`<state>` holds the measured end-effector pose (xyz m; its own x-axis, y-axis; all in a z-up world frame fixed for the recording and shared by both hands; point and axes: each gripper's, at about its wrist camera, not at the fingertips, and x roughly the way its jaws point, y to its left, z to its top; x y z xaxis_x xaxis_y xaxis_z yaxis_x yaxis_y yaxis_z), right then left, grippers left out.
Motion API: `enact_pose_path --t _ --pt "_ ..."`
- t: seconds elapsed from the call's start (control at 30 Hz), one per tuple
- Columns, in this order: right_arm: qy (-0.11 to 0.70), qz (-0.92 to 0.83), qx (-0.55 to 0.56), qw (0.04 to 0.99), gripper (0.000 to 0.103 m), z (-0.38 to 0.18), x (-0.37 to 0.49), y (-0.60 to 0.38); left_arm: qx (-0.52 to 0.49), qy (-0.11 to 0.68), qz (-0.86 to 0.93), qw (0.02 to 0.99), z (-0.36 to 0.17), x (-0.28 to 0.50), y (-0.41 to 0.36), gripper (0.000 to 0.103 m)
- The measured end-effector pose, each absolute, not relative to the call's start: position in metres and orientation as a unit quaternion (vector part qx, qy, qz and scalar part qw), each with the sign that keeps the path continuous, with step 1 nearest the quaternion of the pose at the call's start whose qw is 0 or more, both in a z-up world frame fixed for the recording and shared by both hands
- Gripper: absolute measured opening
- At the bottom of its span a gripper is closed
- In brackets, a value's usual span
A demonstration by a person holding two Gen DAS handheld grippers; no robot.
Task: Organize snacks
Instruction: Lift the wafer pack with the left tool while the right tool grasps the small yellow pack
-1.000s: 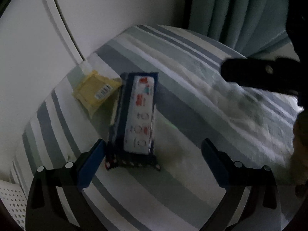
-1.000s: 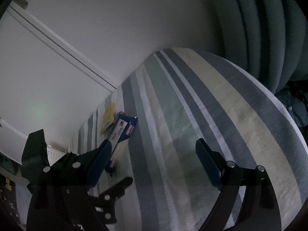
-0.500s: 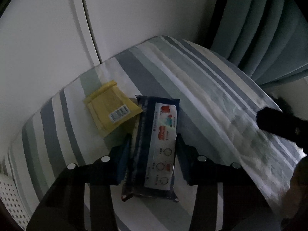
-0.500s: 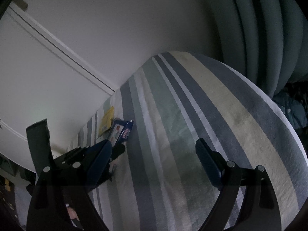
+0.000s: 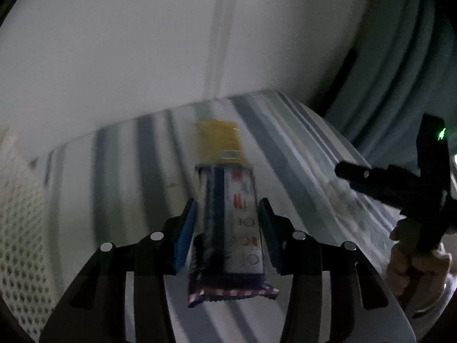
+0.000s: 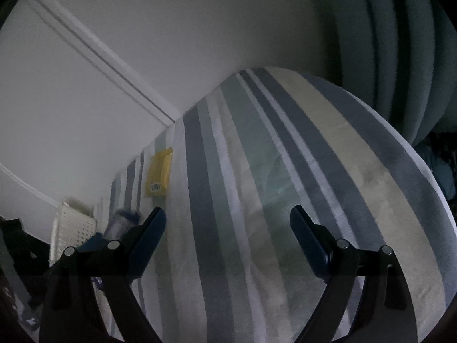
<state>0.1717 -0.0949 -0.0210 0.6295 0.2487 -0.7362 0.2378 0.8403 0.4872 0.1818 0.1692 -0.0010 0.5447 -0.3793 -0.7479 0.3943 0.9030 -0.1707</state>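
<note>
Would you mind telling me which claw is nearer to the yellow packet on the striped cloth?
Left. The left claw, shut on the blue snack pack, sits just short of the yellow packet; the right claw hangs open, farther off.

The left wrist view looks forward along its own fingers, close and low over the striped cloth [image 5: 288, 154], facing a white wall [image 5: 114, 51], with a blue snack packet [image 5: 231, 228] filling its near centre. The right wrist view sits farther back, looking across the same cloth toward that wall. Both share the yellow packet [image 6: 158, 176], the perforated white basket [image 6: 72, 233] and the teal curtain [image 6: 400, 43]
</note>
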Motion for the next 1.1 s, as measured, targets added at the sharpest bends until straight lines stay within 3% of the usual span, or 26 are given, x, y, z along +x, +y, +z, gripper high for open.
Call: enact_pose_path --t 0.3,0.47,0.53,0.6,0.7,0.87,1.1 --pt "0.477 0.032 0.213 0.852 0.088 -0.018 0.241 -0.04 -0.018 0.396 -0.173 0.902 0.01 0.183 0.212 0.046" --pt "0.495 0.048 0.18 0.849 0.075 -0.017 0.288 0.0 -0.031 0.404 -0.174 0.897 0.012 0.179 0.229 0.047" --pt "0.504 0.047 0.162 0.847 0.067 -0.021 0.304 0.016 -0.031 0.405 -0.174 0.897 0.012 0.179 0.231 0.053" --pt "0.511 0.045 0.145 0.846 0.064 -0.024 0.312 0.028 -0.029 0.402 -0.17 0.899 0.009 0.181 0.225 0.068" --pt "0.513 0.022 0.099 0.852 0.058 -0.028 0.319 0.044 -0.027 0.399 -0.166 0.901 0.009 0.18 0.224 0.075" --pt "0.506 0.003 0.035 0.862 0.048 -0.031 0.318 0.06 -0.026 0.405 -0.158 0.9 0.006 0.184 0.228 0.08" --pt "0.493 -0.007 0.028 0.87 0.047 -0.028 0.302 0.048 -0.018 0.413 -0.157 0.897 0.0 0.187 0.225 0.085"
